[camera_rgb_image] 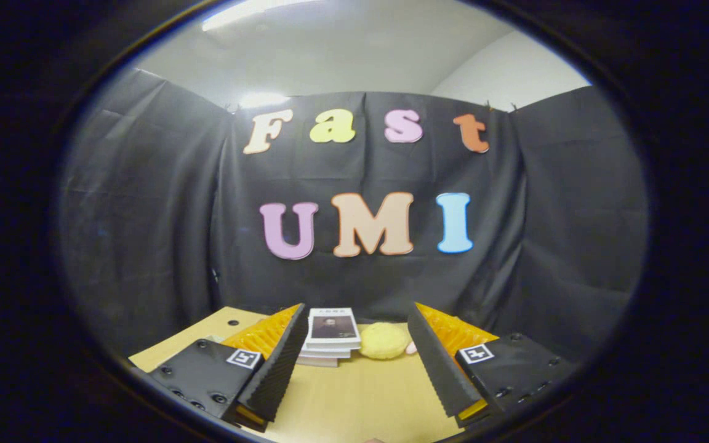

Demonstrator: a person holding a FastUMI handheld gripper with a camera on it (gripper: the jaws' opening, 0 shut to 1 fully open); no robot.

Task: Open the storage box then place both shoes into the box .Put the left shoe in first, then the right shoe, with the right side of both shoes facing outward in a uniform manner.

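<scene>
The claw [357,375] is seen from just behind, its two fingers spread wide apart and released, with nothing held between them. Each finger carries a ridged inner pad and a small square marker on its upper face. Below and between the fingers lies the bare wooden top of the desk [354,400]. Just ahead of the fingers, near the tip of the left one, a short stack of books [330,335] rests flat on the desk, the top cover showing a dark picture that is too small to make out. Just beside the books, between the two fingertips, sits a round, soft-looking yellow thing [384,340]; what it is cannot be told. A small pink shape [412,349] peeks out right beside it, touching the edge of the right finger in the view, and is mostly hidden. Beyond the desk hangs the black cloth wall [145,246] of the booth, folded at its corners. Above the cloth, a pale ceiling with a bright strip light [250,12] is visible.
</scene>
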